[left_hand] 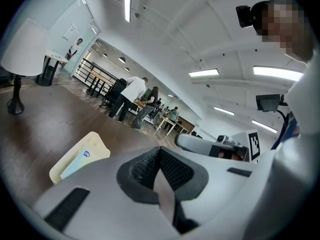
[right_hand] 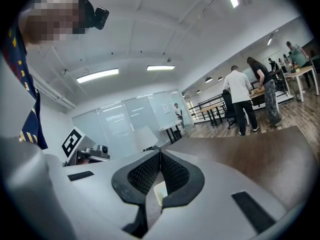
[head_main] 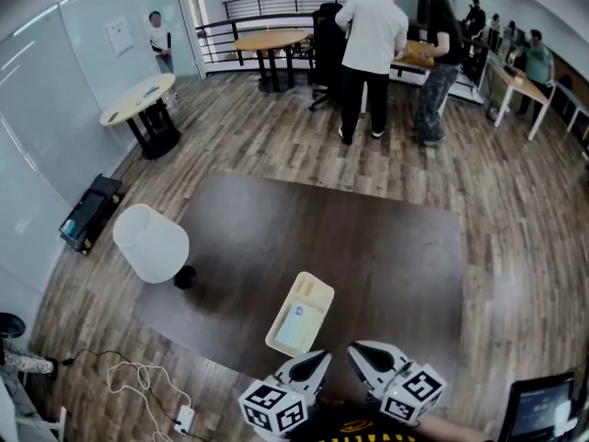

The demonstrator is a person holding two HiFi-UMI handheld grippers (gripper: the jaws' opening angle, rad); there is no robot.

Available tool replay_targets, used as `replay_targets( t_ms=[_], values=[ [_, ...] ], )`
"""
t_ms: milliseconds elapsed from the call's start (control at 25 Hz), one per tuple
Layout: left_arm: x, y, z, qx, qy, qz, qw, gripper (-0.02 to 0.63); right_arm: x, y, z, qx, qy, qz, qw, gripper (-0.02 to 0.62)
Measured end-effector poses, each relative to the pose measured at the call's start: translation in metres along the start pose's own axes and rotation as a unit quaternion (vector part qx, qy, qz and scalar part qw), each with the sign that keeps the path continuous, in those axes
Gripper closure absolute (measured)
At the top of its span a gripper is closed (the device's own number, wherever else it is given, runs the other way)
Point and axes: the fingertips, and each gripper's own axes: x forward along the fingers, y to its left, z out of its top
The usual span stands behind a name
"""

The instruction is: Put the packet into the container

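Dark brown rectangular wooden table [head_main: 396,247] standing on plank flooring. At its left edge, white cylindrical lamp shade [head_main: 150,242] on a small black base. Near the front edge, about midway along it, cream rectangular plastic container [head_main: 314,289], resting flat, its long side running away from that edge. At the front edge, white left gripper [head_main: 320,359] and white right gripper [head_main: 355,352], side by side, tips pointing toward the container, near it but apart from it. Jaws of each closed together, pad against pad. Inside the container, at its nearer end, pale blue-and-white flat packet [head_main: 299,327], lying flat.
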Motion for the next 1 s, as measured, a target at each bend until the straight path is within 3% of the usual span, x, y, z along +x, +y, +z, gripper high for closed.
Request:
replay_targets(
  t_ms=[1000],
  values=[
    [-0.007, -0.009, -0.003, -0.006, 0.004, -0.002, 1.0, 0.606, -0.007, 0.012, 0.002, -0.006, 0.001, 0.005, 1.0, 0.584]
  ],
)
